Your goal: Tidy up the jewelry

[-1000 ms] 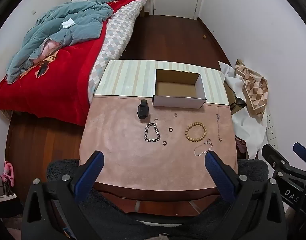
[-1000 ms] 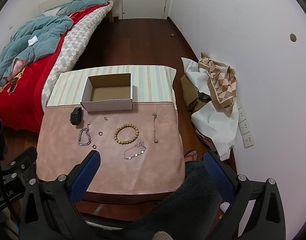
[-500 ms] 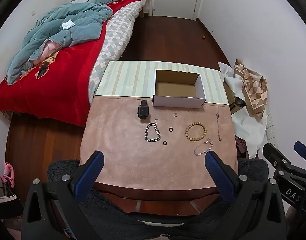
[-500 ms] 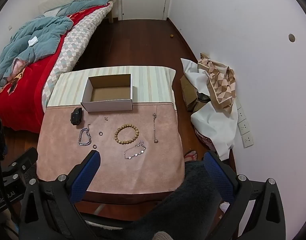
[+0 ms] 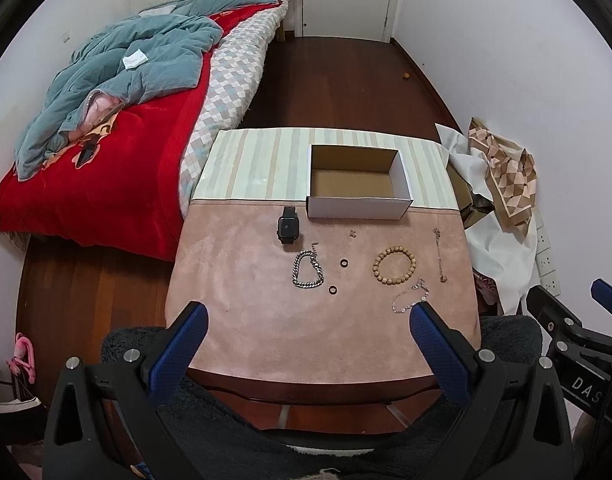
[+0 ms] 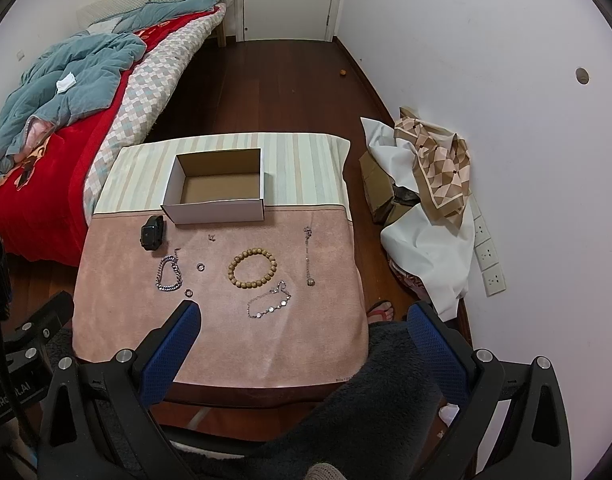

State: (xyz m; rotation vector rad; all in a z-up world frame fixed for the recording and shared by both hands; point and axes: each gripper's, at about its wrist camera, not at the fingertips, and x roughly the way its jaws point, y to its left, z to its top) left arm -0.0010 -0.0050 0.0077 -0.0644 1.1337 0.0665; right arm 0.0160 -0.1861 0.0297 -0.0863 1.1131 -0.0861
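A: Left wrist view: the left gripper [image 5: 306,318] hangs above the near edge of the pink mat [image 5: 234,280], blue fingers spread wide, nothing between them.

B: And the jewelry?

A: All on the mat. A black smartwatch [image 5: 288,230] sits just left of the open cardboard box [image 5: 357,207]; nearer lie a chunky silver chain bracelet [image 5: 307,269], two small dark rings [image 5: 343,263], a wooden bead bracelet [image 5: 394,266], a fine silver bracelet [image 5: 410,296] and a thin straight chain [image 5: 439,254].

B: Any writing?

A: "DAS" on the other tool's body, bottom right.

B: Right wrist view?

A: The right gripper [image 6: 302,322] is parted too, holding nothing, at the mat's near right corner. The bead bracelet [image 6: 252,268] lies centre, the fine bracelet [image 6: 269,300] just before it. "GenRo" and "AI" read at the left edge; the middle is hidden.
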